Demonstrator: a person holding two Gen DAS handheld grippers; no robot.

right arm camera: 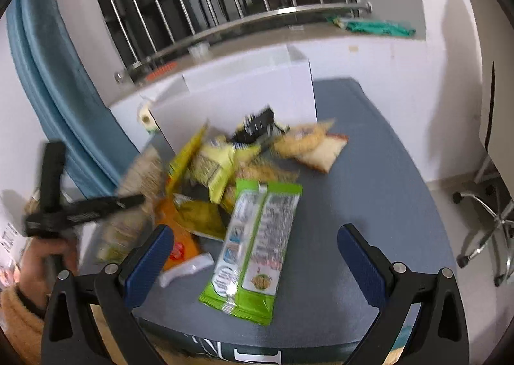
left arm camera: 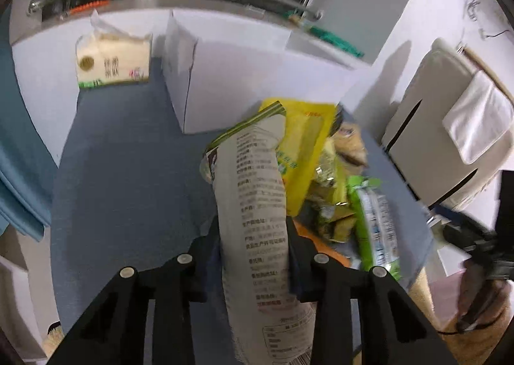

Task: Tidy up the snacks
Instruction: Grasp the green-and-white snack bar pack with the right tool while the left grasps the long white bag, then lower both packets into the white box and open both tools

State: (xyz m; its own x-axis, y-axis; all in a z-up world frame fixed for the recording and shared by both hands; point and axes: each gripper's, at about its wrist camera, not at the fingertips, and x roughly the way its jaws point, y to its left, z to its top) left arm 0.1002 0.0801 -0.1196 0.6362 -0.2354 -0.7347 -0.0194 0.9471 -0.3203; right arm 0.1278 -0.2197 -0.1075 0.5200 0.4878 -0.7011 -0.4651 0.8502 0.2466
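Left gripper (left arm camera: pixel 253 256), low centre of its view, is clamped on a white printed snack bag (left arm camera: pixel 257 204); right gripper (right arm camera: pixel 253 256) hangs with fingers wide apart over a green snack packet (right arm camera: pixel 253 246) lying flat on the blue table (right arm camera: pixel 369 156); past it, mid-frame, a heap of yellow snack packets (right arm camera: pixel 215 166); farther back stands a white box (right arm camera: pixel 237 89); upper left of the left view, a tissue pack (left arm camera: pixel 112 60).
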